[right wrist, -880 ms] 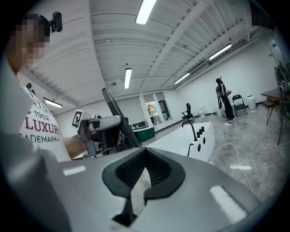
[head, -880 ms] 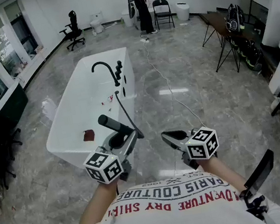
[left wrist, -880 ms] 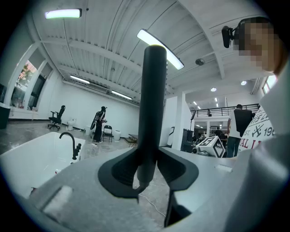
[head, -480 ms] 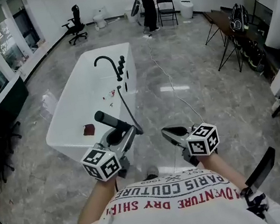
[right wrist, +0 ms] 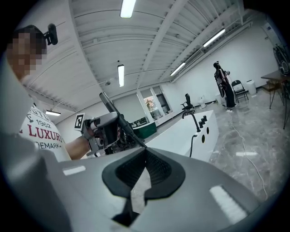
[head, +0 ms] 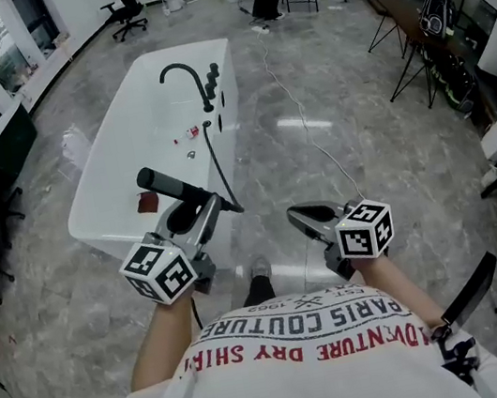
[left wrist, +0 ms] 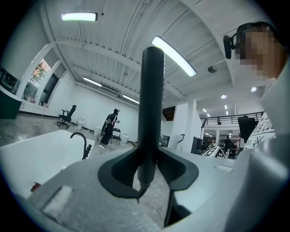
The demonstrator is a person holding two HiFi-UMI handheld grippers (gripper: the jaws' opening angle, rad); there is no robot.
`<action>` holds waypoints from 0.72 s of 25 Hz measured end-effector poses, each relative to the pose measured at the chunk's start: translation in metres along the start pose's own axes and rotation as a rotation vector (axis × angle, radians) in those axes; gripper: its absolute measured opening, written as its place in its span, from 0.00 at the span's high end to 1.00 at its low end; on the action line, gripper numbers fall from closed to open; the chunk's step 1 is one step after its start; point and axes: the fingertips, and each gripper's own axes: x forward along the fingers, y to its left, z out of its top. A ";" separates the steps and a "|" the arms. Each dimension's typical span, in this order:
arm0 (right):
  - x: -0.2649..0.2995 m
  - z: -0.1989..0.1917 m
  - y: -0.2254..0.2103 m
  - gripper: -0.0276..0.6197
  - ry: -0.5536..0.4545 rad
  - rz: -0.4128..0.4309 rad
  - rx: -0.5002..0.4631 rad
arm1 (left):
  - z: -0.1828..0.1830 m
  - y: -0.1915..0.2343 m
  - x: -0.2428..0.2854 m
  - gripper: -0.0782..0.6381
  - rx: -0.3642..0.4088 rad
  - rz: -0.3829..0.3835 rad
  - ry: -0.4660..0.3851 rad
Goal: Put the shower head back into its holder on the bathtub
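The grey marble floor (head: 372, 171) carries a white bathtub (head: 112, 155) and, seemingly, a thin cable (head: 301, 127).

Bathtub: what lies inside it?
A dark red item and a small red item lie in the bathtub; the shower head in the left gripper covers part of its near end.

The bathtub (head: 101, 198) is standing ahead on the floor, its faucet (head: 196, 80) rising on the right rim. The shower head (head: 170, 188) is sitting in the left tool (head: 203, 213), at the tub's near end.
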 end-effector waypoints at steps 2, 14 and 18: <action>0.016 0.000 -0.015 0.95 0.010 0.002 0.026 | 0.005 0.024 0.005 0.70 0.002 0.020 -0.005; 0.127 0.018 -0.134 0.95 0.110 -0.011 0.175 | 0.018 0.199 0.082 0.70 -0.071 0.136 0.018; 0.170 0.040 -0.169 0.95 0.134 -0.014 0.177 | 0.023 0.250 0.109 0.70 -0.094 0.144 0.025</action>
